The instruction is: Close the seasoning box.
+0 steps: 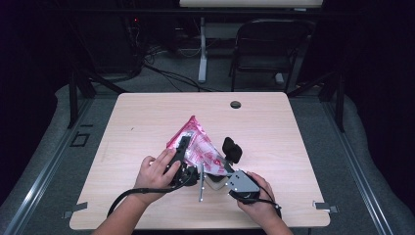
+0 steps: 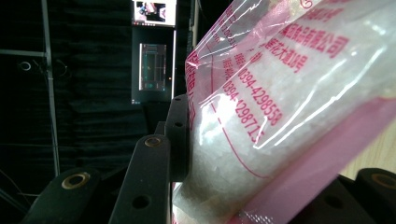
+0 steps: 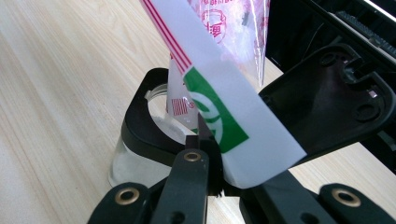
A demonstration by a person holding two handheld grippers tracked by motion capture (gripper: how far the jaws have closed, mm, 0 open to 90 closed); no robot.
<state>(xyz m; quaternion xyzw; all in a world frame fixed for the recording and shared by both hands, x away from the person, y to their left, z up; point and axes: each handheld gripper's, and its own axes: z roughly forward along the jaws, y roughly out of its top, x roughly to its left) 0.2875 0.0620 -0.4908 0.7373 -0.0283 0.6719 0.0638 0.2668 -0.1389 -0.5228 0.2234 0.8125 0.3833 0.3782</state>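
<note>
On the pale wooden surface point(image 1: 147, 122), near its front middle, a person holds a tool in each hand. Between them a pink and clear plastic bag point(image 1: 198, 144) of white grains slopes down from its raised far corner toward the person. At the left of the high view, the left tool point(image 1: 182, 147) lies along the bag's left edge, and the left hand point(image 1: 155, 172) grips its body. Its own camera shows its black jaws clamped on the bag point(image 2: 289, 93), one pad pressed flat against the plastic. At the right, the right tool point(image 1: 230, 159) is held by the right hand point(image 1: 257, 203). Its camera shows its jaws drawn together on the bag's white and green printed corner point(image 3: 224, 107), just above a small glass jar point(image 3: 128, 163) standing on the surface.
</note>
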